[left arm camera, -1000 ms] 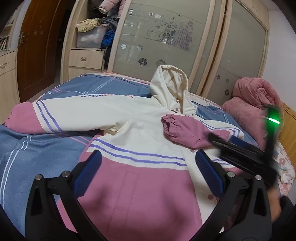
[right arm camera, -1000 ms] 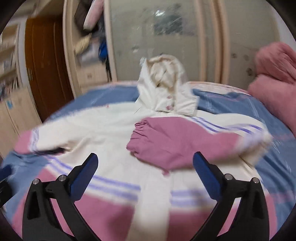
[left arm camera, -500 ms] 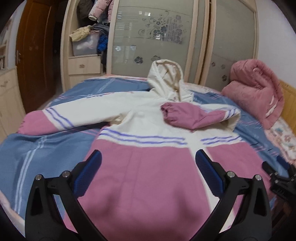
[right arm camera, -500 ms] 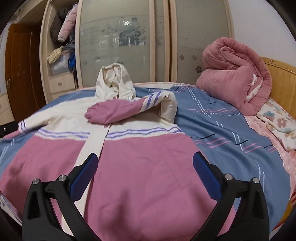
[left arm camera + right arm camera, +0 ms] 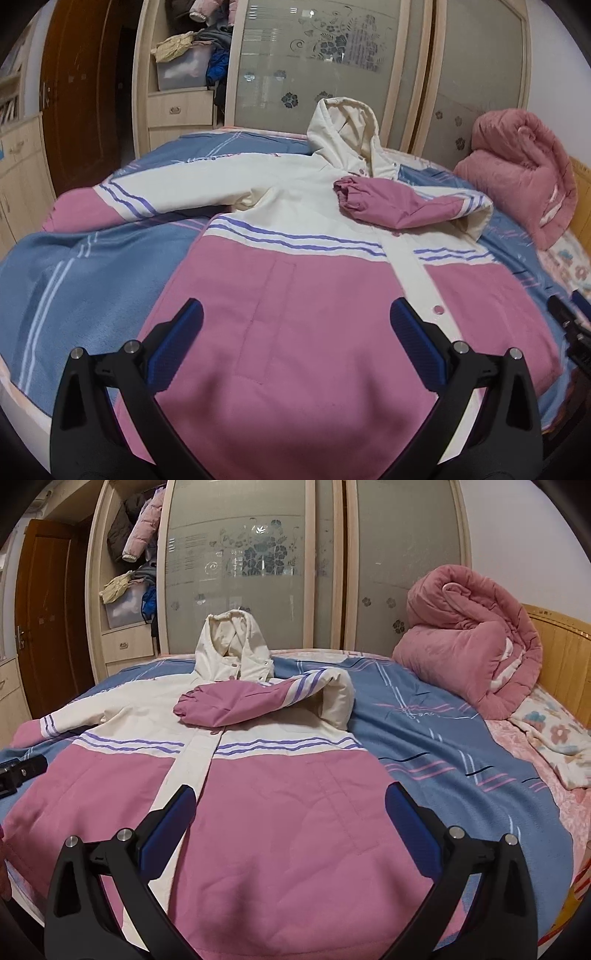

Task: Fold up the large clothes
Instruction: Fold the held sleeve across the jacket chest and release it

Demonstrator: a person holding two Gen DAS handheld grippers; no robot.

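Both grippers had pulled back from the folded sleeve to the jacket's hem.
The jacket [image 5: 303, 295] lay face up on the bed [image 5: 461, 746], one sleeve [image 5: 255, 698] already folded across the chest and the other sleeve [image 5: 147, 192] outstretched. Left gripper [image 5: 295, 343] and right gripper [image 5: 288, 823] hovered with jaws apart, empty. Best next: pinch the outstretched cuff and lay it flat across the chest.

left wrist: low over jacket [image 5: 295, 314] hem, facing the hood | right wrist: same, further right of jacket [image 5: 288, 812] | shared: jacket, wardrobe [image 5: 332, 74] behind
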